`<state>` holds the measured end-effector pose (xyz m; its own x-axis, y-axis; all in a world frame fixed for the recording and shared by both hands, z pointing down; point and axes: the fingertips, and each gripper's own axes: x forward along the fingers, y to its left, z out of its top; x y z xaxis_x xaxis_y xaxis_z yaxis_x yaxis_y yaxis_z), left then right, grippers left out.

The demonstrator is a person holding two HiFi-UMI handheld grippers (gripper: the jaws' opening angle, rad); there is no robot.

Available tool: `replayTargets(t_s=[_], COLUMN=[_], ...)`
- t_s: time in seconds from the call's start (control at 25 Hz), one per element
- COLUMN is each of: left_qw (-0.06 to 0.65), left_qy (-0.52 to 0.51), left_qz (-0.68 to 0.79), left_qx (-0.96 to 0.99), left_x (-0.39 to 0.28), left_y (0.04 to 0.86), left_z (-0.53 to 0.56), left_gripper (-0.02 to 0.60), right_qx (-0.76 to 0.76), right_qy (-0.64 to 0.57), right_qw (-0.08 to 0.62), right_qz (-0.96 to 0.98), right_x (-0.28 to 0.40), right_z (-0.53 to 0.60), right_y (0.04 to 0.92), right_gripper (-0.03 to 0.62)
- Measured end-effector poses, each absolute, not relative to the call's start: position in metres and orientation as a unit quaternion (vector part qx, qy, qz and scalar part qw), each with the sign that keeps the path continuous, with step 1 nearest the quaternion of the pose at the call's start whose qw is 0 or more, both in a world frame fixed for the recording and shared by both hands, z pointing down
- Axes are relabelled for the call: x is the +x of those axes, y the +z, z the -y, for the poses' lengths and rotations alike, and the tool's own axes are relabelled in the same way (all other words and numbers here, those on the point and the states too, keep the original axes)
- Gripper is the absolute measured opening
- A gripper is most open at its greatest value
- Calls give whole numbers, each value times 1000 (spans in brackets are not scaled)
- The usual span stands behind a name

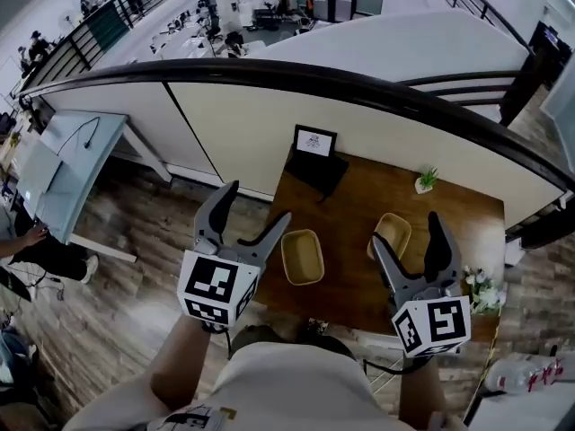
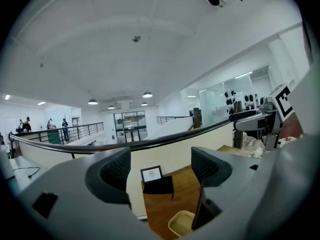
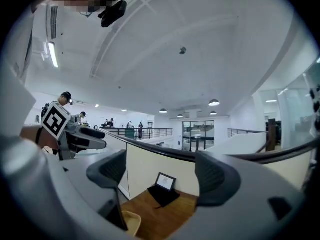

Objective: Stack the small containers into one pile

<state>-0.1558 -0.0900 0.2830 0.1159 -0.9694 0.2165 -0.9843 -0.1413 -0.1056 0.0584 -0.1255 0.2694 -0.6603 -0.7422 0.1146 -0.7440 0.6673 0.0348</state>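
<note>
Two small yellow containers lie apart on the wooden table [image 1: 359, 196]: a rectangular one [image 1: 302, 256] at the middle and a second one [image 1: 391, 234] tilted to its right. My left gripper [image 1: 255, 207] hovers open above the table's left edge, left of the rectangular container [image 2: 181, 223]. On the other side, my right gripper [image 1: 409, 233] hangs open above the front right, close to the second container. The right gripper view catches a corner of a yellow container [image 3: 129, 222] low between its jaws. Nothing is held in either gripper.
A small framed screen on a black stand [image 1: 315, 157] sits at the table's back. A small potted plant [image 1: 424, 180] stands at the back right, white flowers [image 1: 482, 290] at the right edge. A curved black railing [image 1: 359, 83] runs behind the table.
</note>
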Motion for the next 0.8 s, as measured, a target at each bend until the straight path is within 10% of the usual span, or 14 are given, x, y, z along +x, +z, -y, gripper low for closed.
replayTargets(t_s=[0.8], left_qw=[85], left_qy=[114], left_qz=[726], left_qx=[673], left_x=[-205], left_y=[299], left_z=[53], left_gripper=[374], right_qx=[316], right_qy=[49], right_qw=[64], right_qz=[945], right_x=[-1], right_z=[148], right_y=[292], right_gripper=[427])
